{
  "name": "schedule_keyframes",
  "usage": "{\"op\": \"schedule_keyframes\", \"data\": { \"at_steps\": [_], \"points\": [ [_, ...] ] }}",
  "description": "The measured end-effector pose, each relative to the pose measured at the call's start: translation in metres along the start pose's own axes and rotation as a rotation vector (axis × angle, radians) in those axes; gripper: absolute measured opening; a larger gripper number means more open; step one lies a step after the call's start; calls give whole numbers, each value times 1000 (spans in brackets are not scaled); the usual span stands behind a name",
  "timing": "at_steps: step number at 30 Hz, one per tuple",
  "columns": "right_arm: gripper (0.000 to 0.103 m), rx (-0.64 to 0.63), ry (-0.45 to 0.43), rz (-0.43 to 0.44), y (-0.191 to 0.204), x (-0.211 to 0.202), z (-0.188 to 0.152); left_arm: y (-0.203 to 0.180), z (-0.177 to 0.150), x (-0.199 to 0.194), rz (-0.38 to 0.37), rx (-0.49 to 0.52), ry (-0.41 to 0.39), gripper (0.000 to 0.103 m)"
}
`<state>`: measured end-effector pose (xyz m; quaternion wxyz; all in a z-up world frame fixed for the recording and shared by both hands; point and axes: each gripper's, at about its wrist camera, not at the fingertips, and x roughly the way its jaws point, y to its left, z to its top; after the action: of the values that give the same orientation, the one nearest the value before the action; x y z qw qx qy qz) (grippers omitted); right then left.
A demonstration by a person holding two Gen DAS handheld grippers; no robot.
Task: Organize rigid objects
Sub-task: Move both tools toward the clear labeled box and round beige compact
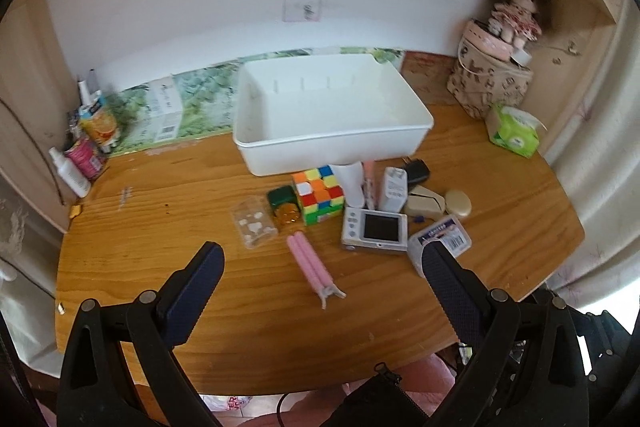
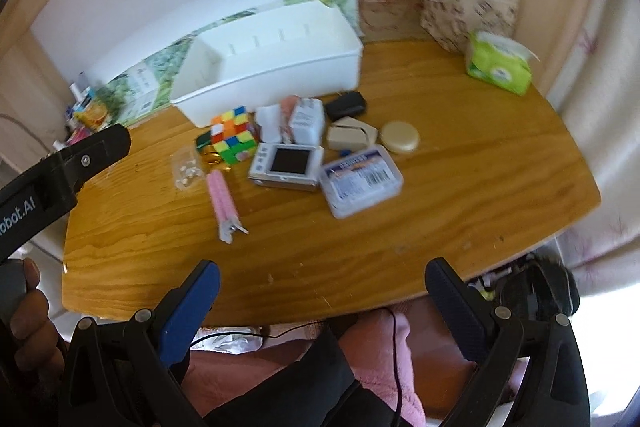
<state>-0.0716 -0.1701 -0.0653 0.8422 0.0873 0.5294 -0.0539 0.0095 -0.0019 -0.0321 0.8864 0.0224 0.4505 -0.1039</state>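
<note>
Both grippers had their jaws wide apart and held nothing: the left gripper [image 1: 322,259] hovered over the near part of the table [image 1: 160,267], the right gripper [image 2: 322,275] hung back at its front edge. Taking the white bin [image 1: 332,143] as the mark, it stood empty at the back, and the things to sort lay crowded just in front of it: a cube [image 1: 319,193] touching its front wall, a camera [image 1: 376,230] nearer, a pink clip [image 1: 310,263] nearest of all, a clear case [image 1: 442,237] to the right of the camera, and a charger [image 1: 394,189] upright beside a black plug [image 1: 416,171]. Packed so tightly, a reach for one piece would likely knock its neighbours; the upright charger looked easiest to topple, and the flat camera could slip from the pads
</note>
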Motion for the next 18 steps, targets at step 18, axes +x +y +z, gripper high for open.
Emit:
{"op": "schedule_keyframes", "data": {
  "at_steps": [18],
  "points": [
    [102,150,77,43,-44,32,14,-23,17,26,42,42,69,99]
  ]
}}
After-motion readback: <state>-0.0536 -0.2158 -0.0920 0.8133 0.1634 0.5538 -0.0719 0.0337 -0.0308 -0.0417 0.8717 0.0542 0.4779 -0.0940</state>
